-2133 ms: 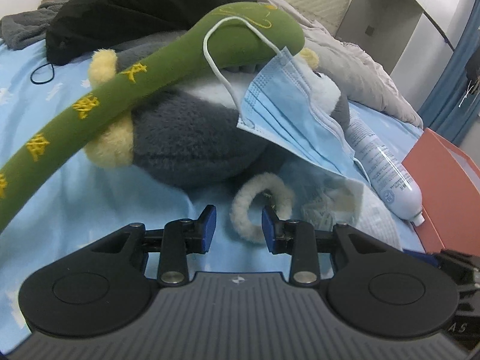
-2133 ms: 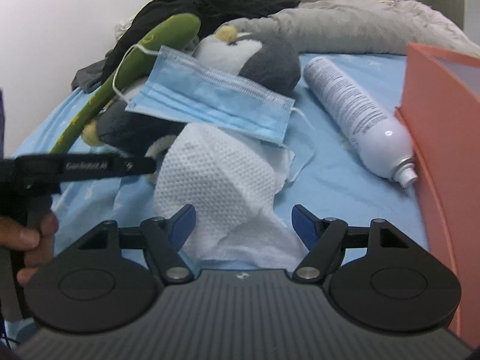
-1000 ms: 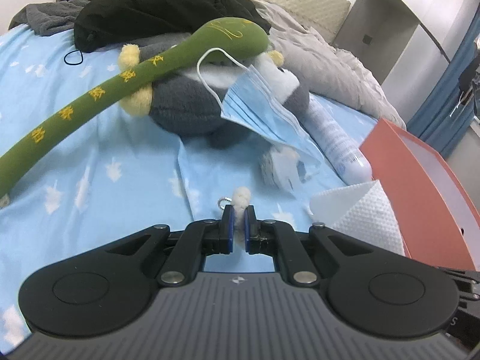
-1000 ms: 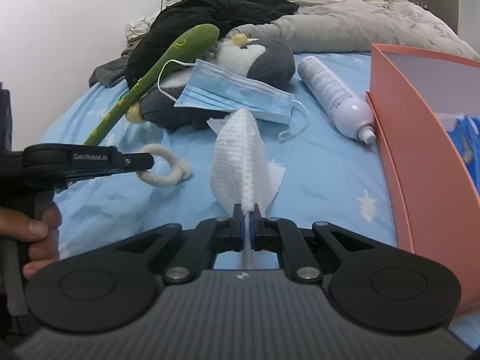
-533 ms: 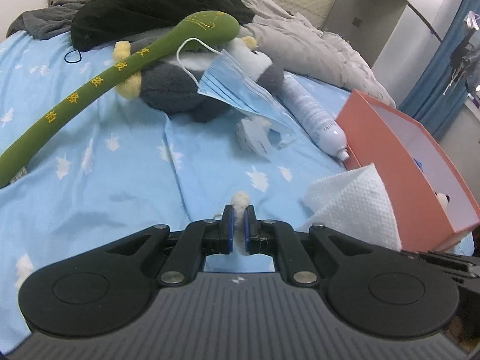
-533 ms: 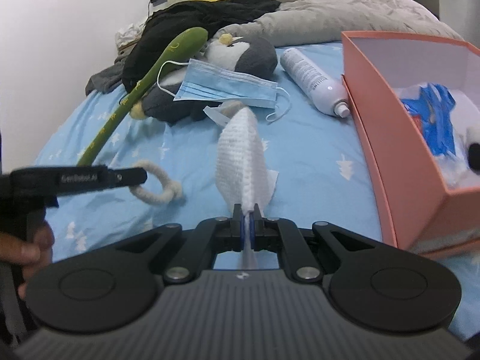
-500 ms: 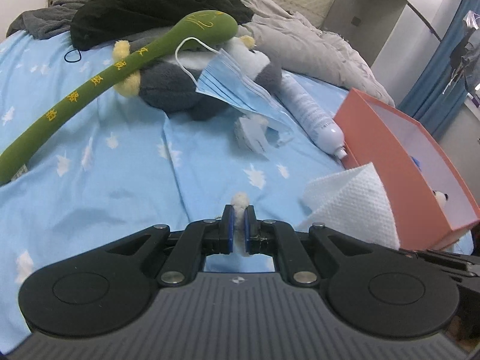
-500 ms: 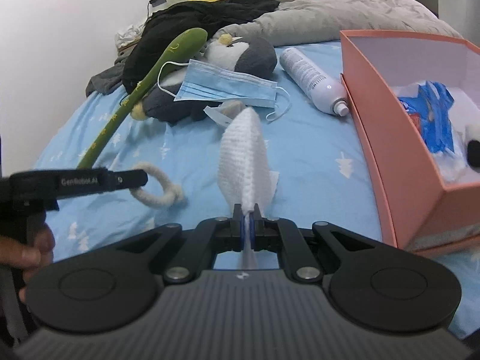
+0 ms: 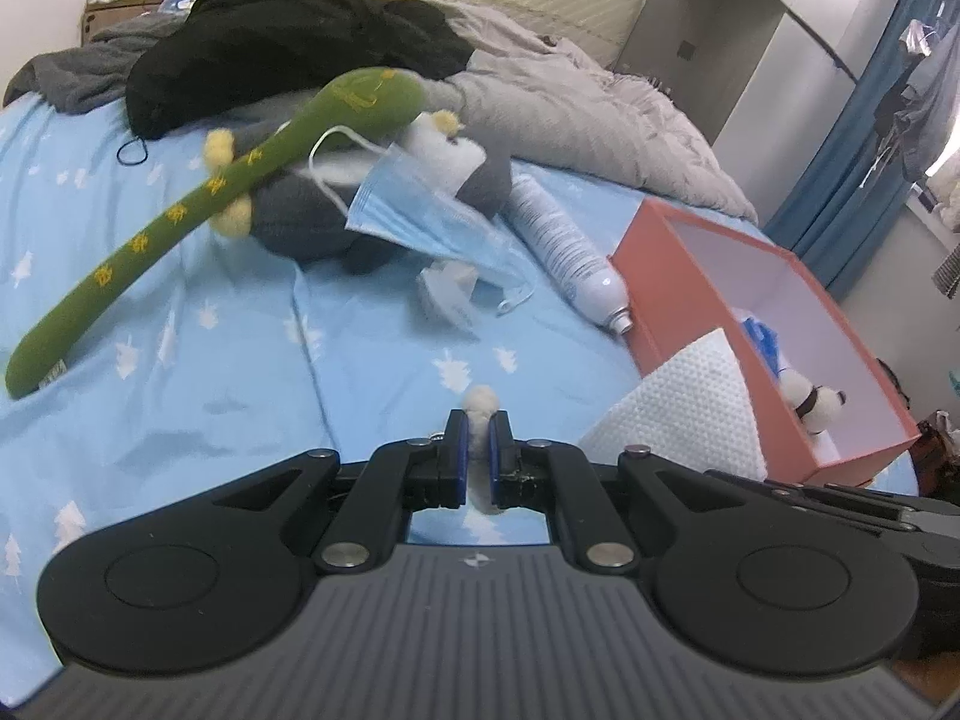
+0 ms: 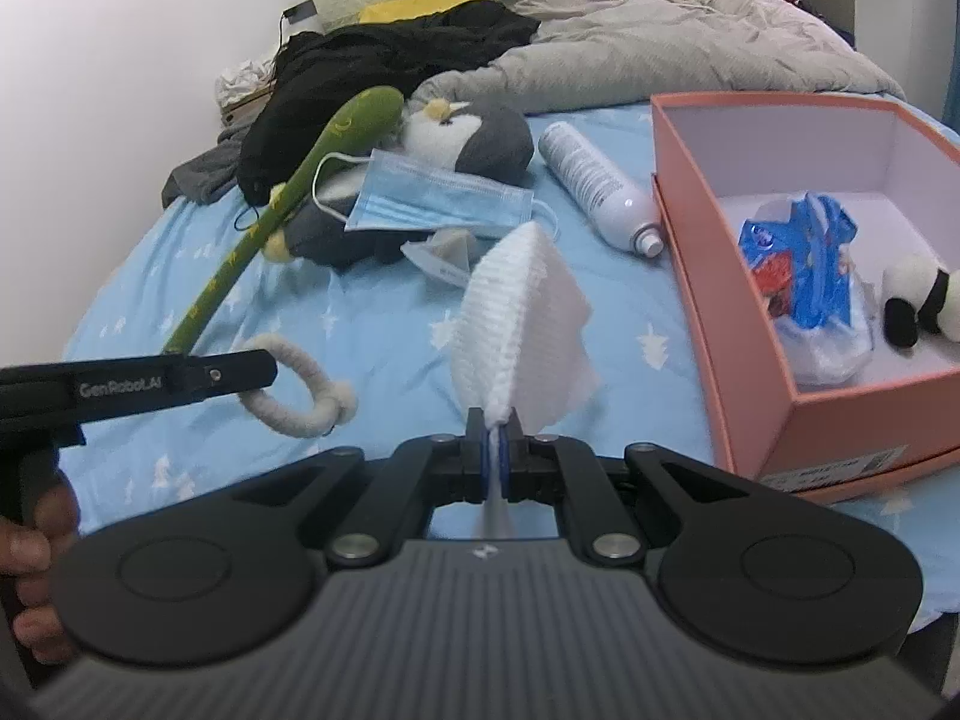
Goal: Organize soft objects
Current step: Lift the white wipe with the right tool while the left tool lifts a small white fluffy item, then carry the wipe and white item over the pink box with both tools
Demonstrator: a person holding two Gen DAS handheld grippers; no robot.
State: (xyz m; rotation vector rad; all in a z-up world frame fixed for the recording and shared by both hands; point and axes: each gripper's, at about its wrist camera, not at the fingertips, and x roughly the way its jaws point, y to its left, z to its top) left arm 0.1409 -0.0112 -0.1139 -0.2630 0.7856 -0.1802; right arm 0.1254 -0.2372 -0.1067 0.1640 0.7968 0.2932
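1. Legible marking: the side of the left gripper (image 10: 264, 369) carries white lettering reading "GenRobot.AI". The long green plush snake (image 9: 198, 204) carries yellow embroidered characters along its body; these are too small to read. The print on the white cylindrical spray bottle (image 10: 594, 189) cannot be read.
2. Left gripper state: the blue pads are clamped on the cream fuzzy rope ring (image 10: 300, 396). In the right wrist view the ring hangs from the tip at 3 o'clock of the gripper, clear of the light-blue patterned bedsheet (image 9: 180, 372).
3. Right gripper (image 10: 495, 450) state: the pads are pressed together on the lower corner of the white embossed paper towel (image 10: 516, 324), which stands up at 12 o'clock of the fingers.
4. The open salmon-pink cardboard box (image 10: 720, 252) sits at 2 o'clock of the right gripper. It holds a blue-and-red plastic wrapper (image 10: 798, 264) and a small black-and-white plush panda (image 10: 918, 300).
5. At 11 o'clock lie the grey-and-white plush penguin (image 10: 480, 132), a light-blue pleated face mask (image 10: 438, 201) draped on it, and the snake across it.
6. Change since the frame two seconds back: both grippers stood apart over the ring and the towel on the sheet; both items are now raised, and the box interior has come into view.
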